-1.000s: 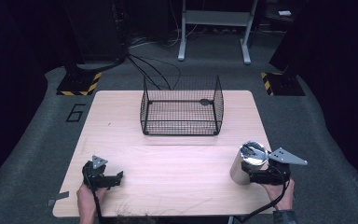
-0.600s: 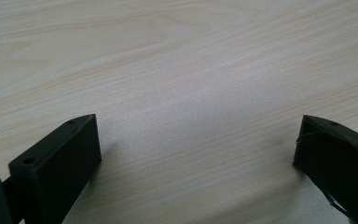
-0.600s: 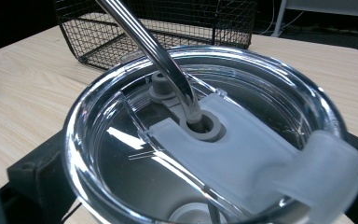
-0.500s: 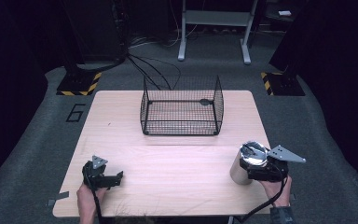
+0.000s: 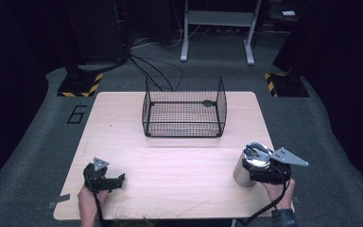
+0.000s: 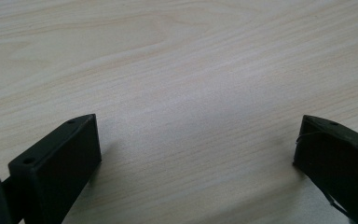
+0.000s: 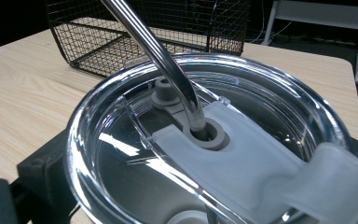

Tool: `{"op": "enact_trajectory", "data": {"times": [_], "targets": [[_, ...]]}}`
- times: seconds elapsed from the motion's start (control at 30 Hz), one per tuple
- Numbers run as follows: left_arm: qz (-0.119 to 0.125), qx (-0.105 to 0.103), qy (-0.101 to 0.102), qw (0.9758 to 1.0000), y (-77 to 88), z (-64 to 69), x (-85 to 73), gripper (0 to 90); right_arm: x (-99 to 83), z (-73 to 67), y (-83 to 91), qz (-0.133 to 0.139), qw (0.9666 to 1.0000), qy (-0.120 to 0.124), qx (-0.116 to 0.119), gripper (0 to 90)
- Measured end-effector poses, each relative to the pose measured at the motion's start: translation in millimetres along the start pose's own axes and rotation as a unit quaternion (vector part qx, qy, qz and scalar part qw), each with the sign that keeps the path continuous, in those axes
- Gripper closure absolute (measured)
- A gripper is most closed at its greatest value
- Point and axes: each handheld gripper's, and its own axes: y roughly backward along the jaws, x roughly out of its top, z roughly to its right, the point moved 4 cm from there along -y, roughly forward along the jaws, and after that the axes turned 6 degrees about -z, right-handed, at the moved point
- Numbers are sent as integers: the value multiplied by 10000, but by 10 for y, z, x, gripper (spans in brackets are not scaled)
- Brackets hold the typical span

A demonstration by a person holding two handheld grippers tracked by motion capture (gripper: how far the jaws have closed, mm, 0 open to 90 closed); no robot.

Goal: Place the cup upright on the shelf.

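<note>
Right gripper view looks straight down onto the clear lid (image 7: 205,154) of a steel tumbler (image 5: 244,170), with a metal straw (image 7: 161,56) rising from the lid's grey seal; the right claw (image 5: 260,171) has its black jaws on either side of the tumbler just under the lid, clamped on it. From the high view, the tumbler stands upright near the right front edge of the tabletop (image 5: 179,165), the person's right hand (image 5: 278,190) behind the claw. The left claw (image 5: 105,179) sits low over the front left of the tabletop, jaws spread wide with bare wood between them. A black wire basket (image 5: 184,108) stands at the far middle of the tabletop, well apart from both claws.
</note>
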Motion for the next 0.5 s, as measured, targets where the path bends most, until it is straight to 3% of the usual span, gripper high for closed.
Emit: {"op": "enact_trajectory", "data": {"times": [0.5], "targets": [[1,0,-1,10000,0,0,0,4,3,-4,-1,32,9999,136,45,34]]}}
